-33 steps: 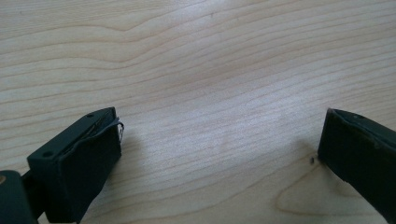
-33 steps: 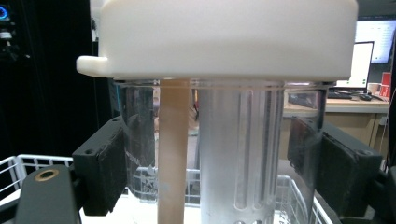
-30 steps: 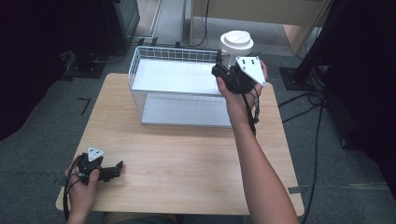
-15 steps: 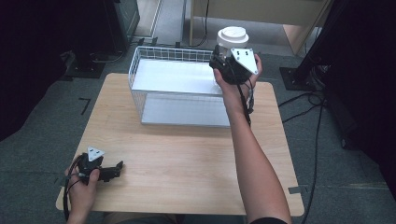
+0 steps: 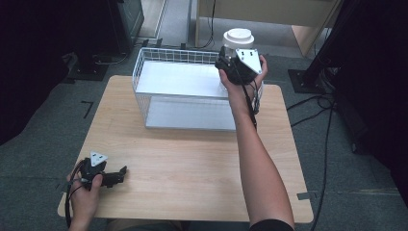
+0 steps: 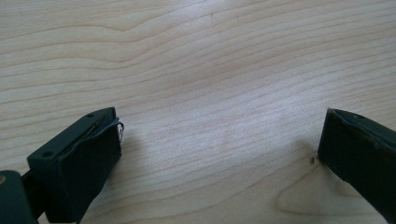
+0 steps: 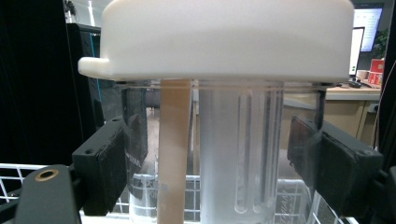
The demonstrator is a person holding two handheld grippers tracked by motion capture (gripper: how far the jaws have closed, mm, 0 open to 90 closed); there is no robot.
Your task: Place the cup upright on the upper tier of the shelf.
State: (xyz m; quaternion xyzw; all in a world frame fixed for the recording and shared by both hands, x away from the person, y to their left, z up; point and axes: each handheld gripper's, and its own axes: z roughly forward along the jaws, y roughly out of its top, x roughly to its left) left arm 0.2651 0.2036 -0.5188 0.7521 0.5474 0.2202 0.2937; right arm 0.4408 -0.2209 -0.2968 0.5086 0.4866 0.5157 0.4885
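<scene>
Table (image 5: 192, 163): light wood top, rounded corners, bare across the near half. Floor (image 5: 43, 125): grey carpet on all sides of the table. Black cables (image 5: 327, 120) trail over the carpet off the table's right edge. Black stand base (image 5: 89, 72) sits on the floor beyond the far left corner. Wooden furniture panel (image 5: 269, 12) stands past the far edge.

Clear glossy plastic jar (image 7: 243, 163) with matt white lid (image 7: 224, 37); white wire basket (image 5: 144, 62); pale smooth wood table (image 5: 192, 163).
</scene>
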